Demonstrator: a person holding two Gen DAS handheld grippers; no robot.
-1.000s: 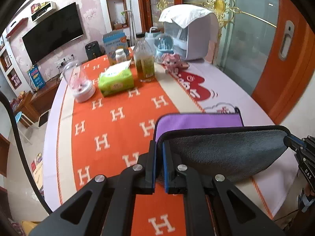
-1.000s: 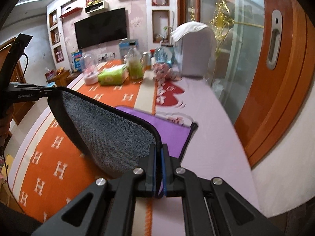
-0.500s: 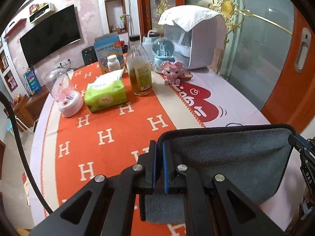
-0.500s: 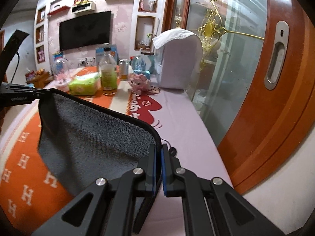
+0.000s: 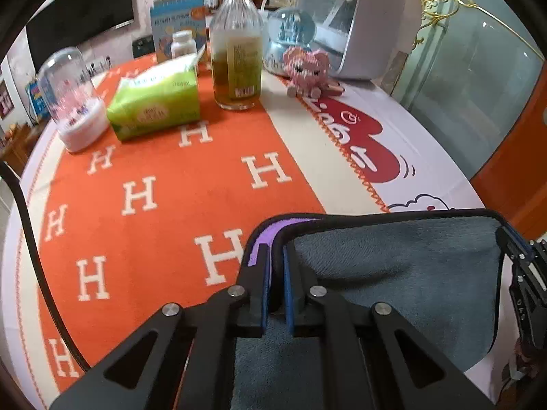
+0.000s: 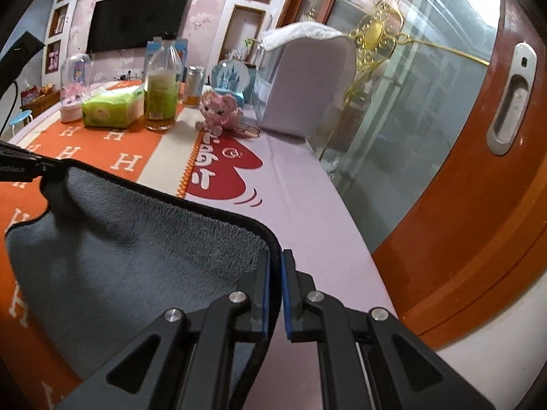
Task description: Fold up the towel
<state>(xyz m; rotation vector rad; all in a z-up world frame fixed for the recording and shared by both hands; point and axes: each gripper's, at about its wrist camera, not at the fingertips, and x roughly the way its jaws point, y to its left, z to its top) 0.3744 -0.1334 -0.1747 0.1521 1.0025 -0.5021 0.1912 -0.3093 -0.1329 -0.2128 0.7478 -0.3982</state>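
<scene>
Two corners pinched, towel carried over the table.
Left gripper and right gripper each clamp a corner of the grey side; the purple layer seems to lie underneath. Uneven lowering could skew the fold. A second ago more purple showed; now the edges nearly meet.

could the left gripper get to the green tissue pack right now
Probably not as things stand: the left gripper is shut on a corner of the towel, which the right gripper also holds. The orange cloth between it and the tissue pack lies open.
</scene>
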